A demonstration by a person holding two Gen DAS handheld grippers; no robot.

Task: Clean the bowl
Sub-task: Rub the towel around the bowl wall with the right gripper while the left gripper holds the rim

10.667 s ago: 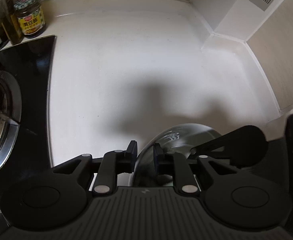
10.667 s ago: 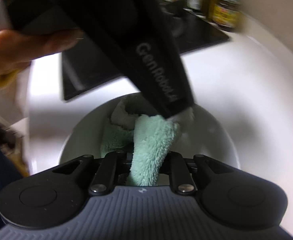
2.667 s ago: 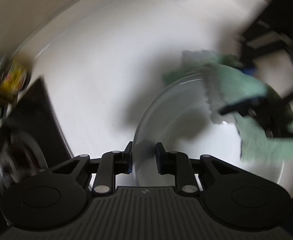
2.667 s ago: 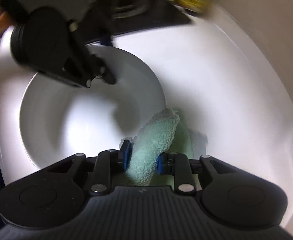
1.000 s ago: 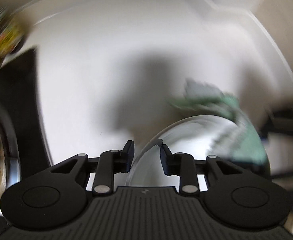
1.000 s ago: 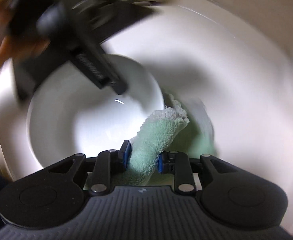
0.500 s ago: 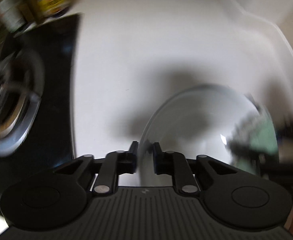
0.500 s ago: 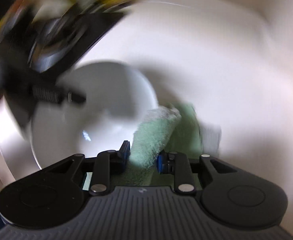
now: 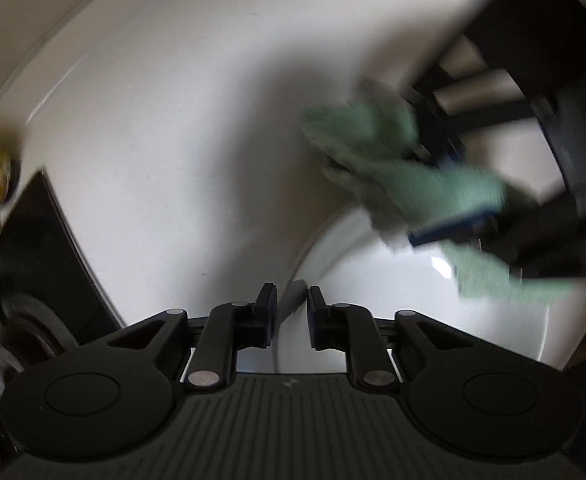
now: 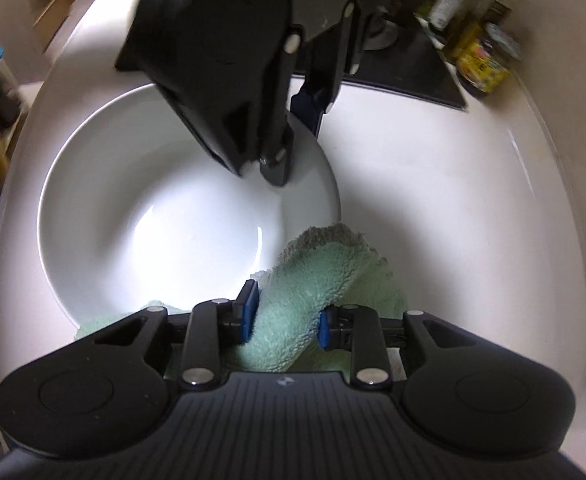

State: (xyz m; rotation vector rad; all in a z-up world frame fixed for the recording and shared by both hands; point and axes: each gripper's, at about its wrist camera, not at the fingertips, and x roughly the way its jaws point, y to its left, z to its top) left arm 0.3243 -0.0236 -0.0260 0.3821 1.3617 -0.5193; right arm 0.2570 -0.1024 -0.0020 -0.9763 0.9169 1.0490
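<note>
Right wrist view shows the white bowl on the pale counter, filling the left half of the frame, its inside bright and free of any visible dirt. The right gripper, at lower centre, has the green cloth between its blue pads; its jaws are opening, yet the pads press into the pile on both sides. The cloth drapes over the bowl's rim at the lower right, so I judge the wiping to be well along, perhaps finishing at the rim; whether the underside needs cleaning cannot be told.

The left gripper comes down from the upper centre and straddles the far rim. Left wrist view alone shows its grip closely: the rim stands between the 2 pads with a gap on either side, the jaws opening. The jars and the black hob at upper right are clear only in the right view; the left view is blurred.
</note>
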